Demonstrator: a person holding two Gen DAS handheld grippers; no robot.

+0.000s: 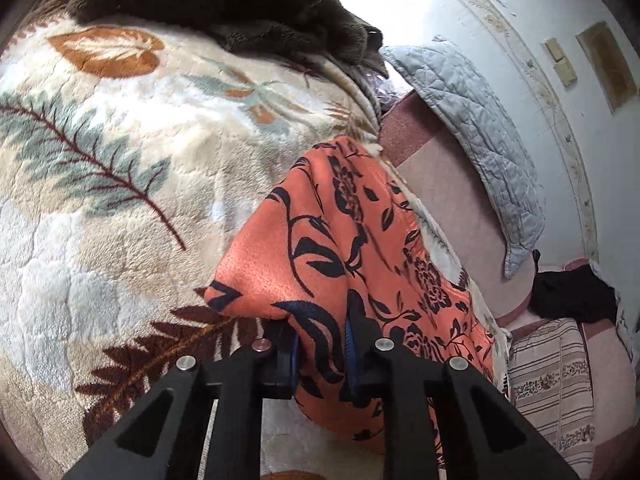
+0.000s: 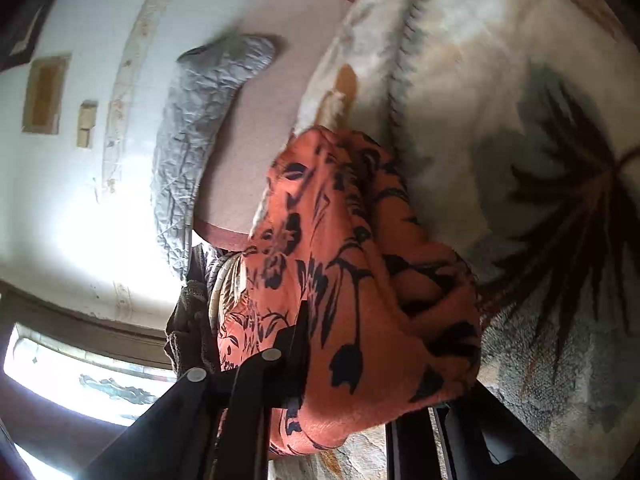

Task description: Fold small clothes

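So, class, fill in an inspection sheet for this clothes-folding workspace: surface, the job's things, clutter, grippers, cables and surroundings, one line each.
Surface: plush leaf-print blanket spread over a bed.
Job's things: orange floral garment, bunched and raised off the blanket, held at two places.
Clutter: dark brown fleece heaped at the blanket's far edge; grey quilted pillow leaning at the wall; striped cushion; a black item beside it.
Grippers: left gripper pinching a fold of the garment; right gripper draped in cloth, apparently gripping it, one finger hidden.
Cables: nothing seen.
Surroundings: white wall with peeling border; bright window.
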